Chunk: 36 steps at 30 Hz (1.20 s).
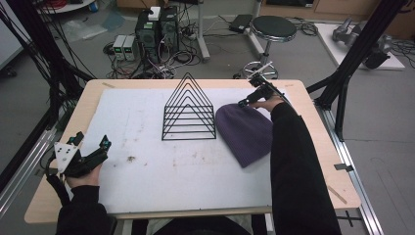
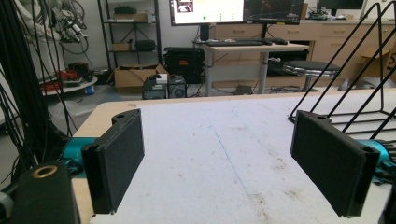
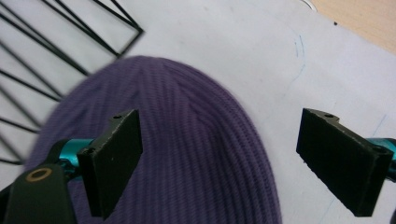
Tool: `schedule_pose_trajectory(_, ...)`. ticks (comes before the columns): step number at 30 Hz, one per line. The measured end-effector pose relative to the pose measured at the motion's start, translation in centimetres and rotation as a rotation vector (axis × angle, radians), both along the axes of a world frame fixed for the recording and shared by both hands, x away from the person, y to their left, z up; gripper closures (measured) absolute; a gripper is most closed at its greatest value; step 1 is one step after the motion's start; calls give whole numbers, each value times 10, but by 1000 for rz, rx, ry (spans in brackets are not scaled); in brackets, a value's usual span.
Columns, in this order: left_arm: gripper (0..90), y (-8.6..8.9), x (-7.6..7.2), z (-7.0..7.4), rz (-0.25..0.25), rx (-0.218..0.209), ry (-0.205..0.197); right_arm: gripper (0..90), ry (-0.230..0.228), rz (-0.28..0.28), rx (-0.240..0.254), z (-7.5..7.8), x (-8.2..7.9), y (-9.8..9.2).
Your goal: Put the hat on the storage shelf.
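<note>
A purple knit beanie (image 1: 244,133) lies flat on the white mat, just right of a black wire rack (image 1: 189,110) shaped like a row of triangles. My right gripper (image 1: 248,101) hovers over the beanie's far rounded end. In the right gripper view the right gripper (image 3: 224,158) is open: one jaw stands over the beanie (image 3: 187,140), the other over bare mat, and neither touches the fabric. My left gripper (image 1: 93,142) sits near the mat's left edge. The left gripper (image 2: 229,158) is open with nothing between its jaws and looks toward the rack (image 2: 355,74).
The white mat (image 1: 147,166) covers most of the wooden table (image 1: 54,191). Black frame struts (image 1: 350,68) rise at the table's right, and cables hang at its left. Beyond the far edge are a stool (image 1: 273,28) and computer boxes (image 1: 156,29) on the floor.
</note>
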State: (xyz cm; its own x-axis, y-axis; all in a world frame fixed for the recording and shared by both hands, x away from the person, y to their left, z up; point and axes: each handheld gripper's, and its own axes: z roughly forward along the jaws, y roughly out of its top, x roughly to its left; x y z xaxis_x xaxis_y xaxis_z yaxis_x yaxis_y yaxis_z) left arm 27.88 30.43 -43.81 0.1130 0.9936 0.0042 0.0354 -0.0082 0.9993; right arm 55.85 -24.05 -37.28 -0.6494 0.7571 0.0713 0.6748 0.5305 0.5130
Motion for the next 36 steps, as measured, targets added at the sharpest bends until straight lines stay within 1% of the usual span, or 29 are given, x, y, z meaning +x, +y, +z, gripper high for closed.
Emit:
schedule_pose_trajectory(2,178,0,0,0,-1,1,0,129,-18,17,-54,-9,3,5)
schedule_pose_trajectory(5,178,0,0,0,-2,1,1,128,-21,18,-100,-21,6,10)
schedule_pose_trajectory(6,178,0,0,0,-3,2,-1,127,-19,22,-118,-25,8,11)
schedule_pose_trajectory(7,178,0,0,0,-2,4,0,128,3,18,-146,-33,9,14)
schedule_pose_trajectory(8,178,0,-1,0,-3,3,-1,128,3,18,-146,-33,9,14)
schedule_pose_trajectory(9,178,0,-1,0,-3,6,0,128,6,23,-162,-35,10,14)
schedule_pose_trajectory(10,178,0,-1,0,-4,7,1,126,16,15,-170,-38,11,15)
schedule_pose_trajectory(11,178,1,-1,0,-5,8,4,126,19,19,-175,-41,12,14)
schedule_pose_trajectory(14,178,1,-2,-1,-5,5,3,128,37,15,-153,-44,13,15)
schedule_pose_trajectory(16,178,1,-2,-1,-6,7,3,130,44,23,-151,-45,14,14)
schedule_pose_trajectory(19,178,1,-2,-1,-6,6,3,167,65,26,-128,-47,15,13)
schedule_pose_trajectory(21,178,1,-2,-1,-6,6,4,174,71,28,-112,-48,15,12)
schedule_pose_trajectory(23,177,1,-2,-1,-5,8,8,219,84,40,-97,-49,16,11)
schedule_pose_trajectory(25,178,1,-2,-1,-5,11,11,240,82,46,-92,-48,16,10)
schedule_pose_trajectory(28,178,1,-2,-1,-5,9,10,294,82,54,-86,-48,16,9)
schedule_pose_trajectory(29,178,1,-2,-1,-7,9,13,362,83,65,-83,-47,16,10)
schedule_pose_trajectory(30,178,1,-2,-1,-7,7,12,362,83,65,-83,-47,16,10)
schedule_pose_trajectory(31,177,1,-2,-1,-8,8,12,407,84,73,-81,-46,16,11)
schedule_pose_trajectory(33,178,1,-2,-1,-9,7,11,544,88,98,-69,-44,14,13)
schedule_pose_trajectory(34,178,1,-2,-1,-8,8,12,644,107,110,-60,-43,13,14)
schedule_pose_trajectory(35,178,1,-2,-1,-9,8,12,644,107,110,-60,-43,13,14)
schedule_pose_trajectory(36,178,1,-2,-1,-9,8,13,688,121,111,-54,-42,13,14)
